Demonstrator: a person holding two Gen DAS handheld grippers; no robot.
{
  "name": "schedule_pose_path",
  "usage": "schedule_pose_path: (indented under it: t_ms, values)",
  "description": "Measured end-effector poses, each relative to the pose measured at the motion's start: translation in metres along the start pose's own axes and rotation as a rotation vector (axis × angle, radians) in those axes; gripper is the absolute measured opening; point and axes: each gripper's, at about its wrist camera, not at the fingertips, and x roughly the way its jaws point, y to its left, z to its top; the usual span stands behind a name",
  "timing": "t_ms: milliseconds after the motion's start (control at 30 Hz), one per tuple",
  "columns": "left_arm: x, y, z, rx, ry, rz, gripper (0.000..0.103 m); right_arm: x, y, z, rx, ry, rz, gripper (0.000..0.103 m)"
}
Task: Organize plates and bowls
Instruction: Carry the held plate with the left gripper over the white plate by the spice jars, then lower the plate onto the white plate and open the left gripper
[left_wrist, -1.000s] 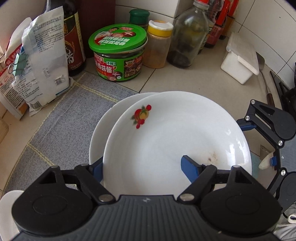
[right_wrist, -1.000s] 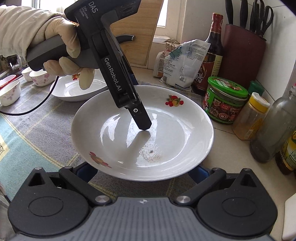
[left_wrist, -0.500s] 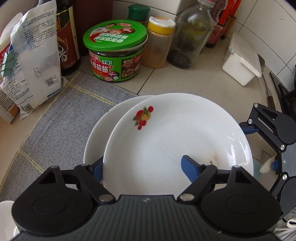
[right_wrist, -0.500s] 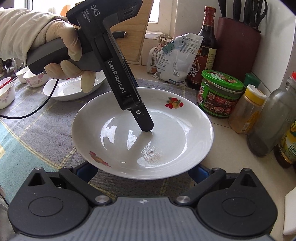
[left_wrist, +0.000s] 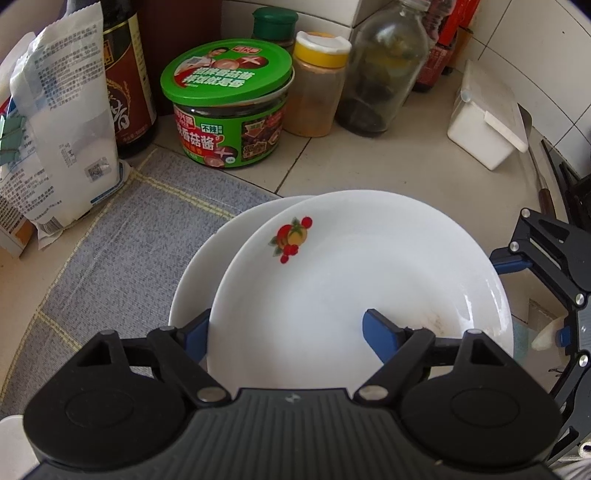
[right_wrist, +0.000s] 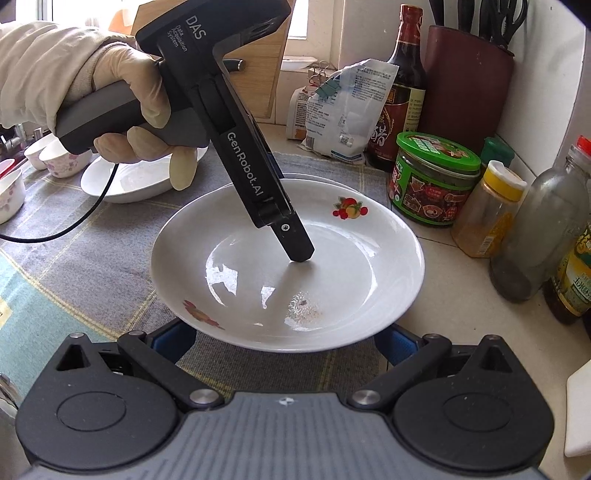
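Along the far wall we see a green-lidded jar of mushroom sauce (left_wrist: 229, 110), a yellow-capped spice jar (left_wrist: 319, 83) to its right, then a clear glass bottle (left_wrist: 384, 70). Left stand a dark soy sauce bottle (left_wrist: 127, 85) and a clipped white bag (left_wrist: 62, 140). A grey cloth (left_wrist: 122, 236) covers the near counter.

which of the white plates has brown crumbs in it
The top plate with the fruit print, which the left gripper straddles at its rim. The plate under it and the far plate show none.

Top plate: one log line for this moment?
top plate: over lower plate, offset | left gripper: jaws just opening, rim between | right gripper: open, empty
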Motion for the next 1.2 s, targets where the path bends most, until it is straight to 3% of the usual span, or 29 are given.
schedule_pose_path:
  t_ms: [1200]
  values:
    - [-0.0094,-0.0071,0.0047,0.046,-0.009,0.064,0.084,-0.0067,0.0019,0.001,0.01,0.0,-0.03,0.103]
